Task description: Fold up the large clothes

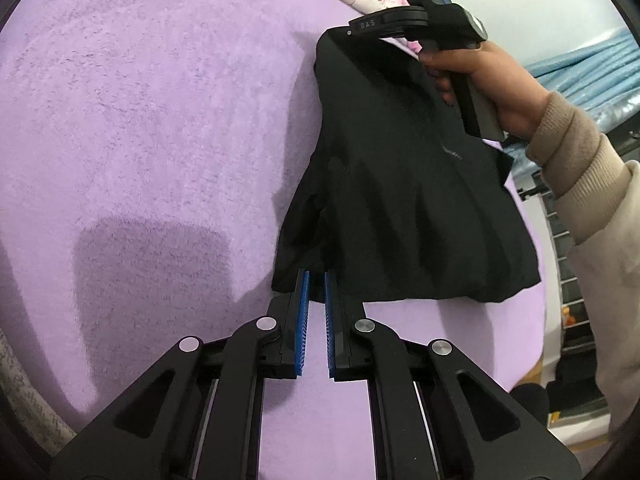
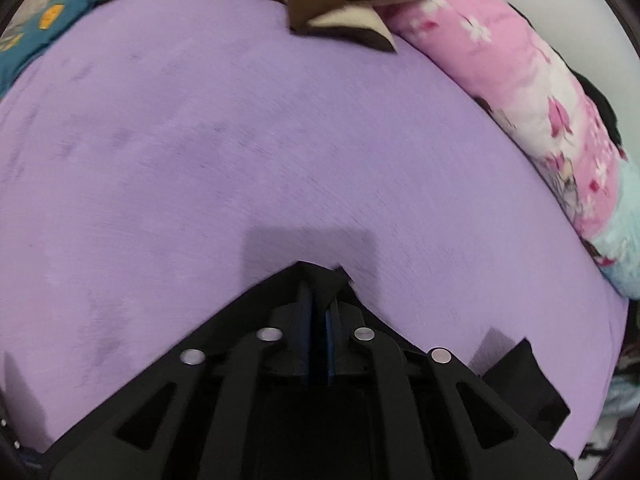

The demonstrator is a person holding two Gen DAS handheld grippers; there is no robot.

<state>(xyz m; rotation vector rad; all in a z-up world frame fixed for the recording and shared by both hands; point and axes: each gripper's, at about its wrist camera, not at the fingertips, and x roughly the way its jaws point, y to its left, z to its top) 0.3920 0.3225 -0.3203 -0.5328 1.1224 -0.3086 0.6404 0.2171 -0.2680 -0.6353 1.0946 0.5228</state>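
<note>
A black garment (image 1: 400,184) lies spread on the purple blanket (image 1: 160,120). In the left wrist view my left gripper (image 1: 317,276) sits at the garment's near edge, its blue pads shut on the hem. At the far corner, a hand (image 1: 492,80) in a beige sleeve holds my right gripper (image 1: 352,30). The right wrist view is blurred. There, my right gripper (image 2: 320,284) has a black corner of cloth (image 2: 326,278) between its narrow-set fingers and draped over one tip. Another black flap (image 2: 524,384) shows at the lower right.
A pink flowered quilt (image 2: 520,80) lines the blanket's far right edge. A brown and cream cloth (image 2: 344,4) lies at the back, a teal cloth (image 2: 60,20) at the back left. Blue bedding (image 1: 592,64) and a rack lie past the bed's right edge.
</note>
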